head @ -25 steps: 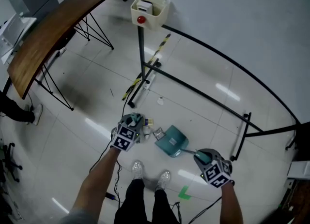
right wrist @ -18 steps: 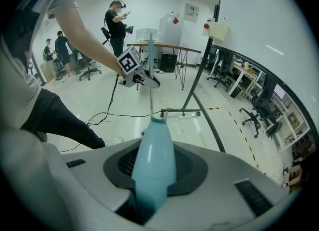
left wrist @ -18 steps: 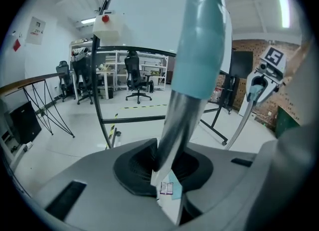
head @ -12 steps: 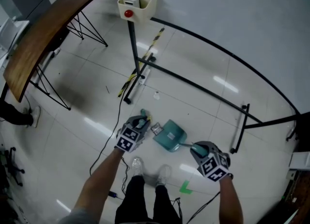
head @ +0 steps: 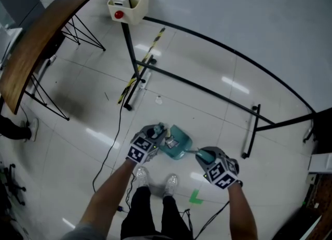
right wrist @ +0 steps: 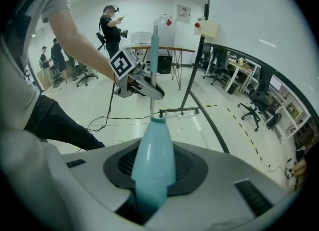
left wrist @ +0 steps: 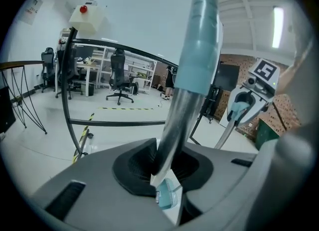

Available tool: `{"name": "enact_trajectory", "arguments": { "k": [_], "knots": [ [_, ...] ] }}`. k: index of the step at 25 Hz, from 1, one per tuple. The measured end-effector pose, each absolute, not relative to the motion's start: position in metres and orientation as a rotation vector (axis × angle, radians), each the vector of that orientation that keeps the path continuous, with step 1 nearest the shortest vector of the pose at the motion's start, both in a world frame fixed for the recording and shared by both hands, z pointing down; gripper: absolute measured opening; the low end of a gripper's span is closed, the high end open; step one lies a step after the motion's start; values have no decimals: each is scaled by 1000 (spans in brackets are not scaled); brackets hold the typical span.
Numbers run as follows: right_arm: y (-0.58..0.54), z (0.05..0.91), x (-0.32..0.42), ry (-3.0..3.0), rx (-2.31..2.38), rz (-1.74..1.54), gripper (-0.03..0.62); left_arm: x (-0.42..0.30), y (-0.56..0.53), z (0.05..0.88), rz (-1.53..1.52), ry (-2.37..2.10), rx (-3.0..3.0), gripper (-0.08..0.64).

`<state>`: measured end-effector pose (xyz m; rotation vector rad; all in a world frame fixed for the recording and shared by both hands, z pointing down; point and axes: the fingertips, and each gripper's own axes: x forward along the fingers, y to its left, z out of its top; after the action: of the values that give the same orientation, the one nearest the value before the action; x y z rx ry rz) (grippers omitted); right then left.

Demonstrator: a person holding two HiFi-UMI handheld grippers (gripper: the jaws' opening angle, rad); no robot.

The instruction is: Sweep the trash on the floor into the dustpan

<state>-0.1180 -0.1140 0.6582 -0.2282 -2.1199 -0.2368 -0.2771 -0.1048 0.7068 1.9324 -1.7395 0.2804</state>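
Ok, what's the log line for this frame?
left gripper: shut on broom | right gripper: shut on dustpan | dustpan: on floor | white scrap: on floor, outside dustpan

Glossy floor tiles [head: 78, 127] (dustpan [head: 175, 144] seemingly plastic)

Teal dustpan [head: 179, 150], silver broom handle [left wrist: 182, 105] with teal grip, yellow-black striped floor strip [head: 155, 40], green floor mark [head: 195, 198]

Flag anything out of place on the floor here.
One small white scrap lies alone on the pale tiled floor, near the foot of the black metal stand, well apart from the teal plastic dustpan. Nothing else stands out.
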Motion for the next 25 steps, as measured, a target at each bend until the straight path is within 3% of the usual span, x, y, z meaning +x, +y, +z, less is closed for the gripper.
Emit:
{"name": "enact_trajectory", "arguments": {
  "k": [10,25],
  "knots": [
    [-119,668,-104,-2132,-227,-189,100,-236,-126,694,218,-1635,2002,60],
    [-138,651,-114,-2188,-174,-204,100,-287,-112,614,326,-1808,1943,54]
  ]
}}
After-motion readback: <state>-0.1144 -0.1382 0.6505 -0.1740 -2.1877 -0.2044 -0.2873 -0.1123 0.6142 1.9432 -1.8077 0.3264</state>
